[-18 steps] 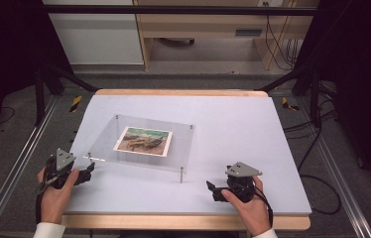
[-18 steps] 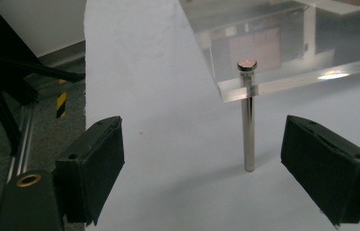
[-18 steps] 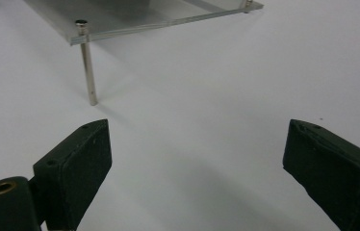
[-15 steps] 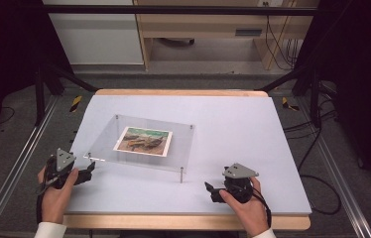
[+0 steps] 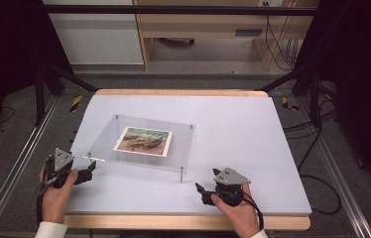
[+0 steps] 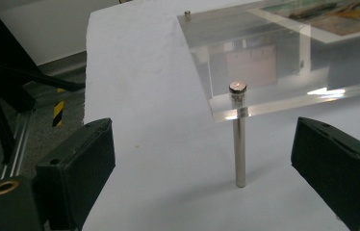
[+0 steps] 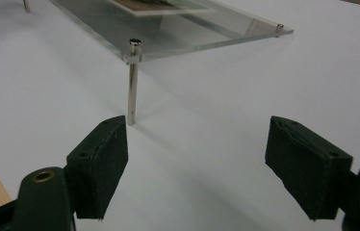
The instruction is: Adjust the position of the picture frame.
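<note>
Grippers low on the table [image 5: 253, 124], both aimed at the clear acrylic panel [image 5: 173, 148] that stands on four slim metal legs with a picture print [image 5: 144, 140] lying on or inside it — hard to tell which through the glare. The left gripper [image 6: 202, 159] has its jaws spread wide and grips nothing; the near-left leg [image 6: 238, 139] stands right between the pads, just ahead of them, with the panel's corner above. The right gripper [image 7: 195, 163] is also wide open and empty, and the near-right leg [image 7: 132, 82] sits just ahead and off toward its left pad, with the panel edge beyond and above.

My read is that this is the approach to take the panel at its two near corners. To do it well, the left gripper looks close to lined up: ease forward so the leg or corner sits deep between the pads, then close gently. The right gripper wants a small shift toward its own left before advancing, or the left pad may knock the leg and skid the stand. Close both sides together, since a one-sided squeeze could twist the panel and slide the print. Grip low, firm, no jerk; polished acrylic and thin legs are likely slippery.
</note>
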Action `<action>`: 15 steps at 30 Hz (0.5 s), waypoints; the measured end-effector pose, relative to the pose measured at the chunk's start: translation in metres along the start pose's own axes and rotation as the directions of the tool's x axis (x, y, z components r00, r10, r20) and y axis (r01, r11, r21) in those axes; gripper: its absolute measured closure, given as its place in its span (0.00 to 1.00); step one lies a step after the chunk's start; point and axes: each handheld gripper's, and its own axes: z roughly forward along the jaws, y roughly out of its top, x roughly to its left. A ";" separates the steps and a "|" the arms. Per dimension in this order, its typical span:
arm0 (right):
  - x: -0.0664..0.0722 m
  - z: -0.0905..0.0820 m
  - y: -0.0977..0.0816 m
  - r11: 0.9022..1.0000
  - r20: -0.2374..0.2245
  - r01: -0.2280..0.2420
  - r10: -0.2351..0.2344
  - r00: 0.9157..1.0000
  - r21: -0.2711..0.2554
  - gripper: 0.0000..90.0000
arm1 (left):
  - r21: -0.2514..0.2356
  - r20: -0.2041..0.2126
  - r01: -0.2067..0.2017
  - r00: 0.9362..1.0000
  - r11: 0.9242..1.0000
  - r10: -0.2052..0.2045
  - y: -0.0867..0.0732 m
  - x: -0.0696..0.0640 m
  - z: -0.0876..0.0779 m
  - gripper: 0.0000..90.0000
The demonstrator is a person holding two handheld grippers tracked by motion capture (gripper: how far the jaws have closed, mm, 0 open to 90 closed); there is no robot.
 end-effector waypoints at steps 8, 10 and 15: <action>0.013 0.009 0.002 0.999 -0.051 -0.025 0.024 0.998 -0.030 0.36 | -0.026 0.071 0.026 0.997 0.999 -0.024 0.002 -0.003 0.000 0.07; 0.018 0.012 0.003 0.999 -0.073 -0.026 0.024 0.997 -0.035 0.39 | -0.019 0.087 0.034 0.996 0.999 -0.032 0.002 -0.004 0.001 0.07; 0.029 0.023 0.009 0.999 -0.082 0.003 -0.005 0.997 -0.033 0.34 | -0.028 0.124 0.073 0.990 0.997 -0.069 0.003 -0.002 -0.001 0.05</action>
